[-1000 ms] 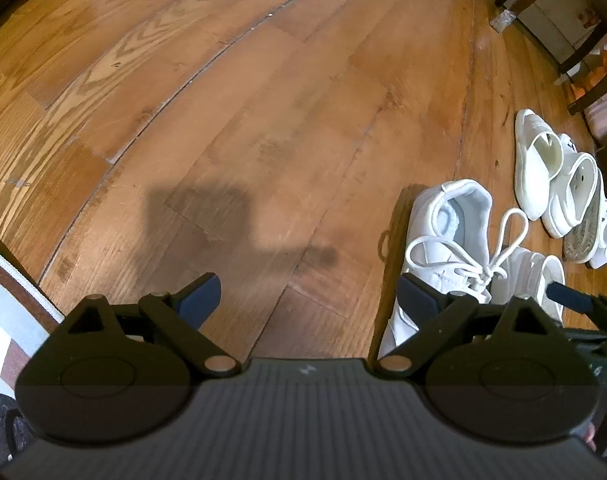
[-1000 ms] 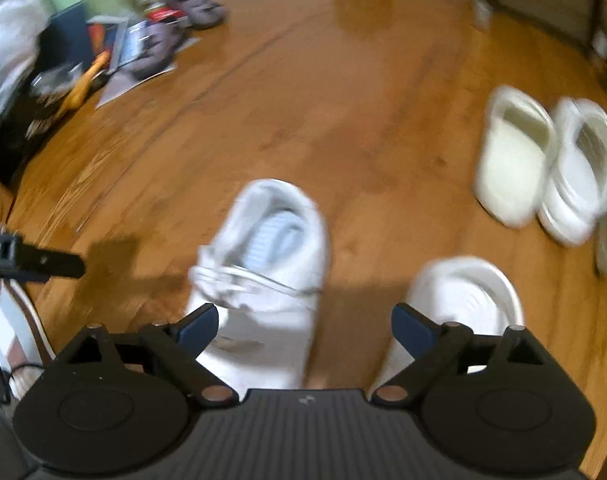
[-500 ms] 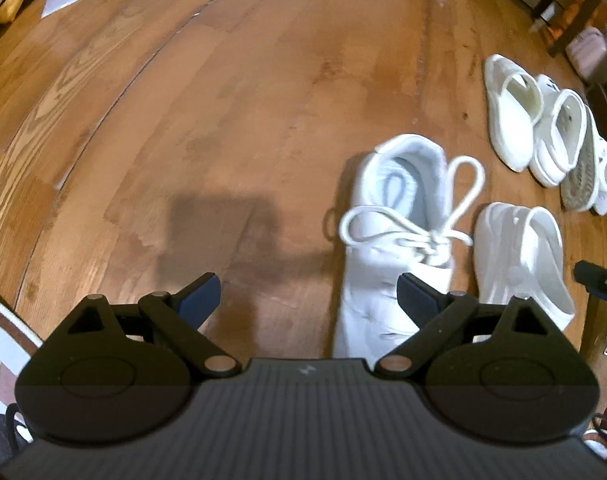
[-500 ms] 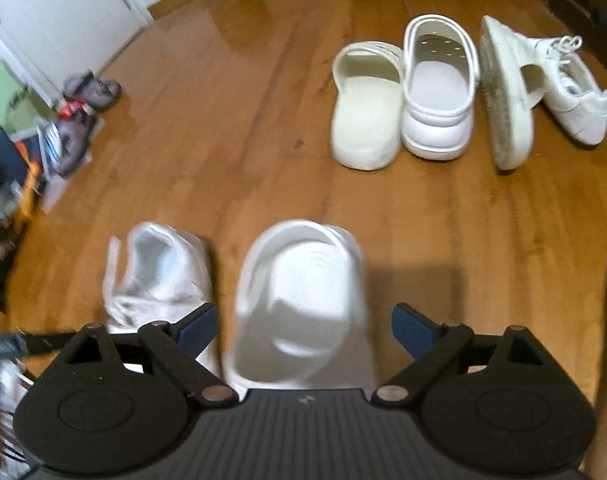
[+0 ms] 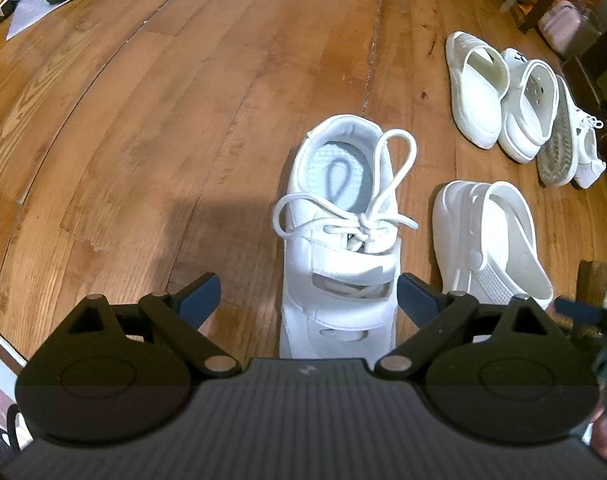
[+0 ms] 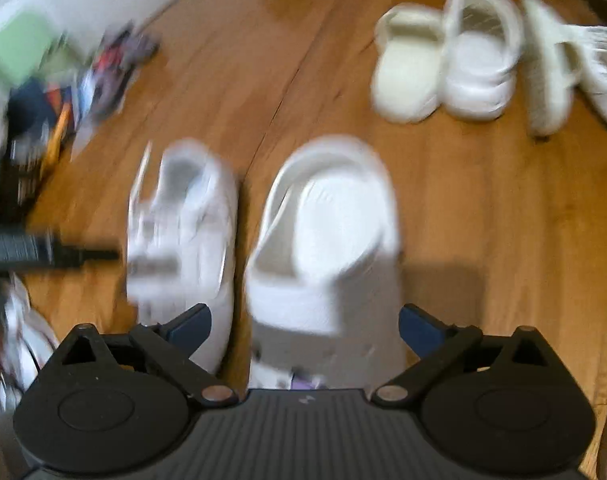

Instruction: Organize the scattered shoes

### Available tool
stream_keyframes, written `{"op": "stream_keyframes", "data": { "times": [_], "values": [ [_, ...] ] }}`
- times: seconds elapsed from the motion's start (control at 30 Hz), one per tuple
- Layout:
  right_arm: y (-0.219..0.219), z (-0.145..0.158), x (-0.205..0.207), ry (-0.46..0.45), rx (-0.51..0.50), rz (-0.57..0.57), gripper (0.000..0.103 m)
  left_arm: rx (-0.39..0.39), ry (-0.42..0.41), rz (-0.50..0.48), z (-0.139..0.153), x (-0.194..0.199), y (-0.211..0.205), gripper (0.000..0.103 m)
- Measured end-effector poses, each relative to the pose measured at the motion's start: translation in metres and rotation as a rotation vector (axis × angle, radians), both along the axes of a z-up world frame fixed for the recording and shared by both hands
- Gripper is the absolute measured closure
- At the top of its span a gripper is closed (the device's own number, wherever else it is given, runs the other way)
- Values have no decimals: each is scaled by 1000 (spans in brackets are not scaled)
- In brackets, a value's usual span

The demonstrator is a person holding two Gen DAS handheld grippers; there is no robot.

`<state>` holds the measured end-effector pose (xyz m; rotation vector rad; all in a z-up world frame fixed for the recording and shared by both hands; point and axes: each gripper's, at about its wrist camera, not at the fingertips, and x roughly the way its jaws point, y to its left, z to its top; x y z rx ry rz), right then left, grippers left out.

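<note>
My left gripper [image 5: 307, 298] gapes over a white sneaker [image 5: 339, 240] on the floor [image 5: 183, 120]. My right gripper [image 6: 303, 326], jaws just widened, straddles a clog [image 6: 323, 236] beside it, untouched.

Warm indoor light, fisheye bend at edges; right wrist view motion-blurred, left sharp.

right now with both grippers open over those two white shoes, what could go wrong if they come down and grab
1. The sneaker has loose lace loops lying over its opening; the left gripper could snag or pinch laces rather than the shoe.
2. The sneaker and the clog lie close side by side, so the right gripper might bump the sneaker while closing on the clog.
3. The right wrist view is blurred, so aim there is hard to judge.
</note>
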<state>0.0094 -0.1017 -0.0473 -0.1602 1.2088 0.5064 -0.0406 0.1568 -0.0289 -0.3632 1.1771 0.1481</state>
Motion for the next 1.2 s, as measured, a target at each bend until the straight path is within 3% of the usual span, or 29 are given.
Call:
{"op": "stream_keyframes", "data": {
  "times": [0.07,0.23,0.33,0.47,0.53,0.67,0.83,0.93,1.0,1.07,1.13,1.2],
  "values": [
    [5,-10,0,-81,-18,33,5,3,3,5,-1,0,0,7],
    [-4,-10,8,-102,-14,-68,9,5,7,4,-3,0,0,7],
    [-8,-8,10,-103,15,-48,8,1,-12,-10,-1,0,-2,7],
    [-27,22,8,-143,132,-123,0,-5,-25,-27,-2,1,-9,7],
    [-45,40,13,-152,198,-165,1,-45,-27,-38,0,0,-16,7],
    [-92,59,34,-171,185,-248,1,-114,-60,-38,17,3,-39,7],
    [-158,68,64,-223,28,-316,1,-81,-59,-71,53,35,-116,7],
    [-197,72,80,-227,-39,-344,1,-153,-51,-85,61,77,-182,7],
    [-226,72,91,-198,-63,-374,1,-171,-21,-107,55,111,-225,7],
    [-255,69,104,-151,-55,-400,1,-142,32,-180,42,148,-269,7],
    [-283,59,121,-89,-40,-401,1,-97,52,-166,29,177,-303,7],
    [-298,53,129,-85,-30,-406,1,-110,26,-160,20,203,-331,7]
  ]
}}
